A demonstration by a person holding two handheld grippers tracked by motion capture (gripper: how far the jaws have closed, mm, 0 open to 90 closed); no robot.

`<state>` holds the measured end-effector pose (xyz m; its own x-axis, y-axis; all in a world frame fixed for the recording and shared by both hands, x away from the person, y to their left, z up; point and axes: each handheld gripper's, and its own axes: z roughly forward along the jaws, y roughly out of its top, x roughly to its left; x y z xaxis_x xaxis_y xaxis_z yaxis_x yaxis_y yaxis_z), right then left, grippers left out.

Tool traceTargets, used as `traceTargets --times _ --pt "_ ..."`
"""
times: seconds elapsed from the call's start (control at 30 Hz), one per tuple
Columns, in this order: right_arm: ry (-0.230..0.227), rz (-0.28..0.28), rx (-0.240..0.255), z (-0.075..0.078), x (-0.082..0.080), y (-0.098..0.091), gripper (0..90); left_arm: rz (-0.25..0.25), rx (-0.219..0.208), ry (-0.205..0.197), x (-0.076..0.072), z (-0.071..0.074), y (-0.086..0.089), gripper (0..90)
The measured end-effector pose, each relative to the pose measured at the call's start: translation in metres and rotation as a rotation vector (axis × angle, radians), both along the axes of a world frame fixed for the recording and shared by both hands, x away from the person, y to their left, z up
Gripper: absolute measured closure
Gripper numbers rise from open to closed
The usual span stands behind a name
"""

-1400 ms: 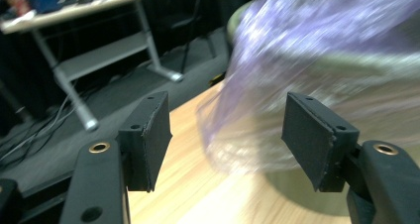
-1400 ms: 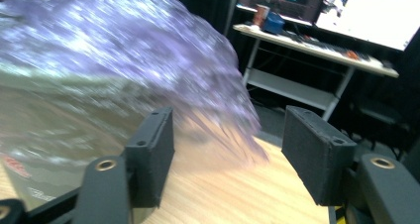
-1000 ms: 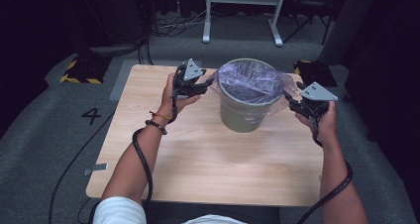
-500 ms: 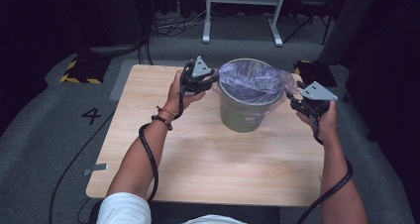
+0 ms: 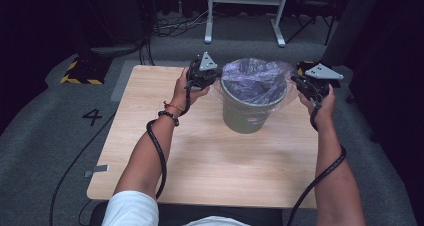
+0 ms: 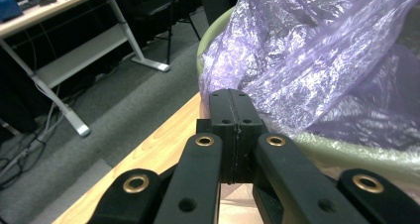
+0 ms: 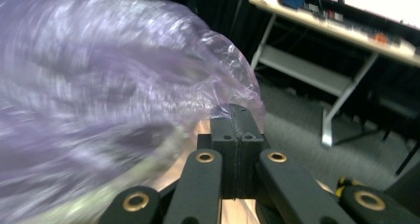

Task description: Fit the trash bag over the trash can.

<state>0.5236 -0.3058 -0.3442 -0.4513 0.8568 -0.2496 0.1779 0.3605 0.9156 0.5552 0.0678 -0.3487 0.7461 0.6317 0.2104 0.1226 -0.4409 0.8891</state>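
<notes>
Gripping at the left edge of the thin, crinkled purple plastic bag liner (image 5: pixel 252 78), the left gripper (image 5: pixel 207 75) is sitting just beside the rim of the round grey-green plastic bin (image 5: pixel 247 117). Its jaws have just been closing and are now standing pressed together; in the left gripper view (image 6: pixel 232 101) their tips are meeting right where the purple film (image 6: pixel 317 65) is spilling over the bin's rim (image 6: pixel 346 154), though whether any film is pinched between them cannot be told.

Toward the middle, the bin is standing upright on the light wooden table (image 5: pixel 200 161), at its far half, with the liner bulging up out of its mouth and draping over the rim.

At the right, the right gripper (image 5: pixel 306 84) is hovering just beside the bin's other side. Its jaws have also just been closing and are now shut tight together; in the right gripper view (image 7: pixel 236 116) the blurred purple liner (image 7: pixel 114 85) is billowing up against their tips, and a pinch of film there cannot be made out.
</notes>
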Motion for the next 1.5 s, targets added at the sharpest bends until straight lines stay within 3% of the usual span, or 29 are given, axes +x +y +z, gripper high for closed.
traceTargets --times 0.13,0.3,0.43,0.67,0.83,0.87,0.93,0.97,1.0,1.07,1.2,1.23,1.27,1.3,1.33,1.4,1.43,1.47,1.5 --pt "0.069 -0.004 0.106 -0.008 0.015 -0.002 90.0 0.002 -0.020 0.025 0.006 -0.004 -0.002 90.0" --pt "0.107 0.013 0.138 -0.018 0.022 -0.002 90.0 0.000 -0.044 0.051 0.011 -0.010 0.000 90.0" --pt "0.127 0.069 0.183 -0.022 0.019 -0.008 90.0 -0.025 -0.058 0.059 0.009 -0.012 0.005 90.0" --pt "0.133 0.165 0.179 -0.024 0.002 -0.005 90.0 -0.075 -0.048 0.050 -0.010 -0.012 0.021 90.0" --pt "0.123 0.224 0.165 -0.022 -0.016 0.002 90.0 -0.108 -0.031 0.034 -0.031 -0.015 0.037 90.0" --pt "0.122 0.244 0.174 -0.022 -0.020 0.003 90.0 -0.105 -0.012 0.028 -0.035 -0.015 0.039 90.0" --pt "0.108 0.248 0.144 -0.018 -0.027 0.006 90.0 -0.089 0.000 0.008 -0.043 -0.016 0.045 90.0" --pt "0.108 0.248 0.144 -0.018 -0.027 0.006 90.0 -0.089 0.000 0.008 -0.043 -0.016 0.045 90.0" --pt "0.079 0.248 0.132 -0.012 -0.036 0.006 90.0 -0.081 -0.014 -0.007 -0.048 -0.015 0.053 89.4" --pt "0.057 0.241 0.127 -0.007 -0.041 0.004 86.4 -0.084 -0.061 -0.008 -0.054 -0.011 0.061 79.8" --pt "0.019 0.221 0.116 0.003 -0.048 -0.001 71.6 -0.105 -0.107 -0.026 -0.066 -0.001 0.073 64.9" --pt "0.019 0.221 0.116 0.003 -0.048 -0.001 71.6 -0.105 -0.107 -0.026 -0.066 -0.001 0.073 63.4" --pt "0.008 0.227 0.101 0.006 -0.051 -0.003 62.8 -0.134 -0.137 -0.026 -0.072 0.005 0.077 56.0" --pt "0.008 0.227 0.101 0.006 -0.051 -0.003 62.8 -0.134 -0.137 -0.026 -0.072 0.005 0.077 50.0" --pt "-0.001 0.218 0.065 0.008 -0.052 -0.001 55.0 -0.161 -0.136 -0.038 -0.080 0.008 0.076 45.1" --pt "-0.013 0.219 0.054 0.009 -0.053 0.000 47.4 -0.215 -0.132 -0.032 -0.086 0.009 0.073 39.2" --pt "-0.023 0.223 0.043 0.010 -0.054 0.001 46.3 -0.215 -0.132 -0.032 -0.086 0.009 0.073 37.6" --pt "-0.023 0.223 0.043 0.010 -0.054 0.001 46.3 -0.214 -0.083 -0.039 -0.088 0.009 0.068 37.6" --pt "-0.022 0.224 0.006 0.011 -0.053 0.006 44.7 -0.208 -0.045 -0.040 -0.088 0.008 0.060 33.6"
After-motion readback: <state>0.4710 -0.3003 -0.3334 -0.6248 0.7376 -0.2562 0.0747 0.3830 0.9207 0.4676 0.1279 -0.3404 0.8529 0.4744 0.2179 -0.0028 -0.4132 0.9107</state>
